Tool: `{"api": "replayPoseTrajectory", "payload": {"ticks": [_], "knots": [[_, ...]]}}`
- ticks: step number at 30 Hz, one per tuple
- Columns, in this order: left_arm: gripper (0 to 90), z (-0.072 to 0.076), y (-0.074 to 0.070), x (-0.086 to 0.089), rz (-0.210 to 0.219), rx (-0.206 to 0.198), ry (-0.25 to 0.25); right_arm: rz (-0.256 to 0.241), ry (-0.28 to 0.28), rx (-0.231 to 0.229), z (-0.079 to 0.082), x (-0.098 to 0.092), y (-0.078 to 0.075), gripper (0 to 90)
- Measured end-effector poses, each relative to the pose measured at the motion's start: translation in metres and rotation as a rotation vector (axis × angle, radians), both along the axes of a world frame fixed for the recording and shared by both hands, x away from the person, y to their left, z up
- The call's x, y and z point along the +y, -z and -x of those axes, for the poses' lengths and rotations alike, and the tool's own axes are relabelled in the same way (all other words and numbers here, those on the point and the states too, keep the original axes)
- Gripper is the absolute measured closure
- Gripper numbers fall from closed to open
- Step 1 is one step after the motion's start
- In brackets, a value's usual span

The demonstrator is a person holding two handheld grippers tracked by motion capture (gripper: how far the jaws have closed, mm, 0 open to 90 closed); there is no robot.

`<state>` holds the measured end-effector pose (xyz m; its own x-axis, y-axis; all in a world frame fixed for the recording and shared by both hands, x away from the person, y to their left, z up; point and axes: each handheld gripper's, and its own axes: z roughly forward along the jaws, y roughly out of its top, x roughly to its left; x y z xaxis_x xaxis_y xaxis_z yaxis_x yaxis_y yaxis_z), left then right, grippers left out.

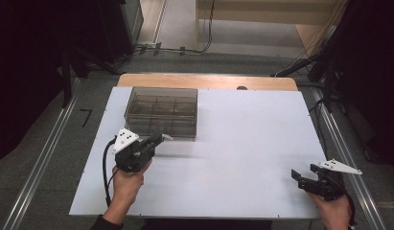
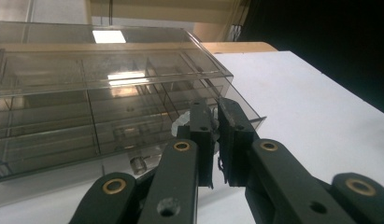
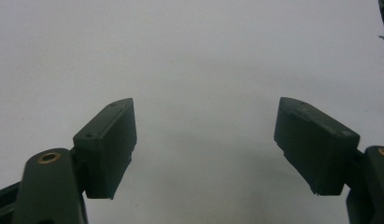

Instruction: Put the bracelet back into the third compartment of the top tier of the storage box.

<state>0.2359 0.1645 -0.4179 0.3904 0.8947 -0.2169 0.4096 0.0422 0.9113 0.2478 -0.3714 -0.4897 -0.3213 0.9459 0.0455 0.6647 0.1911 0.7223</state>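
**Compartment box at the far left of the table, with a small pale part carried toward it**

Compartment box (image 1: 161, 112): a smoke-tinted, transparent organiser divided by inner walls into a grid of cells, standing on the white table (image 1: 242, 143) at its far left, close to the wooden edge strip (image 1: 209, 81). In the left gripper view its near wall and open top face the jaws, so the cells can be reached from above and from the person's side.

Left gripper (image 1: 158, 139): held in the person's left hand (image 1: 126, 184), angled forward and to the right so that its tips sit just beside the box's near right corner. The jaws are pressed nearly together on a small whitish part (image 2: 182, 122), which shows as a pale lump at the tips; what it is cannot be told. The narrow grip suits so small an item, and the position at the box's edge suggests, as a judgement, that the part is to go into one of the near cells. A small metallic piece (image 2: 139, 164) lies on the table below the jaws, just in front of the box wall.

Right gripper (image 1: 305, 178): held low at the near right corner of the table, well apart from the box. Its jaws are spread wide over bare table with nothing between them, a resting posture that keeps it out of the left hand's way.
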Motion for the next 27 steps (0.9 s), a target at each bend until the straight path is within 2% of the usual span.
{"api": "replayPoseTrajectory", "payload": {"ticks": [15,27], "knots": [[85.1,-0.015,-0.008,-0.006,0.011,-0.025,-0.005,-0.001,0.003,0.0,0.0,-0.001,0.0,19.8],[85.1,-0.032,0.003,-0.017,-0.001,0.007,0.005,-0.006,0.005,0.006,0.0,-0.001,0.0,19.8]]}}
